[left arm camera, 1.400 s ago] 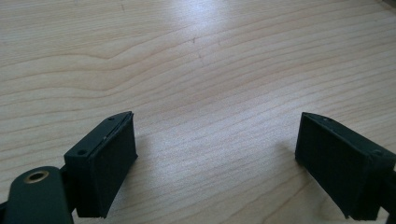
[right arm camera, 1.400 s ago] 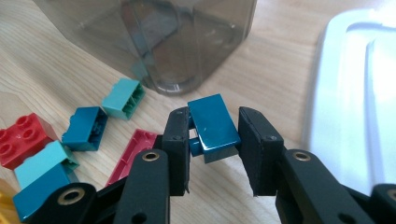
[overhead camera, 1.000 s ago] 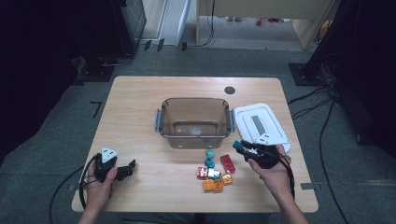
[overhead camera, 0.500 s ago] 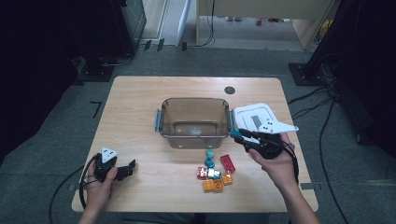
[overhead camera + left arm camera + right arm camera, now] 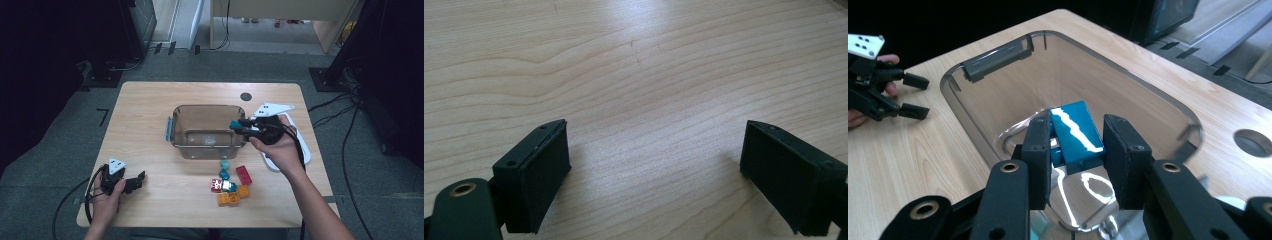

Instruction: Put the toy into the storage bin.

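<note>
A teal block [image 5: 1075, 132] sits clamped between the pads of the right gripper [image 5: 1077, 150], held above the right rim of the clear plastic box [image 5: 176, 131] in the middle of the worktop [image 5: 150, 100]. Just in front of the box lies a small pile of blocks [image 5: 230, 184], and its white lid [image 5: 302, 155] lies to the right. The left gripper [image 5: 656, 175] rests low over bare wood near the front left corner, jaws wide apart and holding nothing.

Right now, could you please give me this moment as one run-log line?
right gripper: shut on teal block, above clear container | left gripper: open, nothing between jaws, at table | loose blocks: beside container
</note>
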